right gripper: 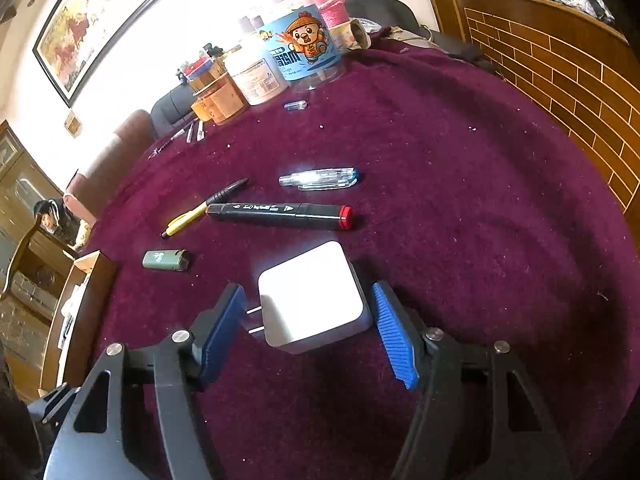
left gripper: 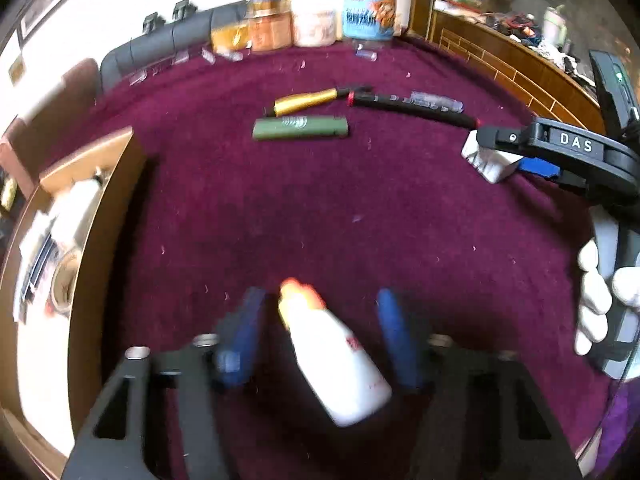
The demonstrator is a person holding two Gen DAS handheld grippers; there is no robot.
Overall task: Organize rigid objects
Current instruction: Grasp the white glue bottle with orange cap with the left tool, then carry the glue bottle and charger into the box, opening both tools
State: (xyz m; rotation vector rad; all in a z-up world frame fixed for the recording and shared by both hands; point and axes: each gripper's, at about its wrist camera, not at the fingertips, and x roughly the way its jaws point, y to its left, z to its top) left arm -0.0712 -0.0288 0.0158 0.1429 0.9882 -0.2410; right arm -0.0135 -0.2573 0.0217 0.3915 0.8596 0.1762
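Left gripper [left gripper: 320, 332]: jaws part open around a small white bottle [left gripper: 340, 360] with an orange tip. The bottle lies tilted on the maroon cloth [left gripper: 360, 220], tip pointing far-left. There is a clear gap on both sides, so the blue pads [left gripper: 394, 332] are not touching it. The picture is blurred here.

Right gripper [right gripper: 308, 320]: jaws wide open, straddling a white plug adapter [right gripper: 312, 300] that sits on the cloth with its two prongs pointing left toward the left pad. Neither pad is pressing on it; the right pad is just beside its edge.

In the left wrist view the right gripper sits at far right over the adapter, with a white-gloved hand [left gripper: 600, 300] on its handle.

Further out on the cloth, mid table:
- green lighter [right gripper: 166, 260], left
- yellow pen [right gripper: 192, 216], just past the lighter
- black marker [right gripper: 280, 212] with a red end, lying across, its left end touching the pen
- clear pen [right gripper: 320, 178] with a blue end, just beyond the marker

Jars and tubs [right gripper: 280, 64] are lined along the far edge. A wooden box [left gripper: 80, 220] stands at the left edge of the cloth.
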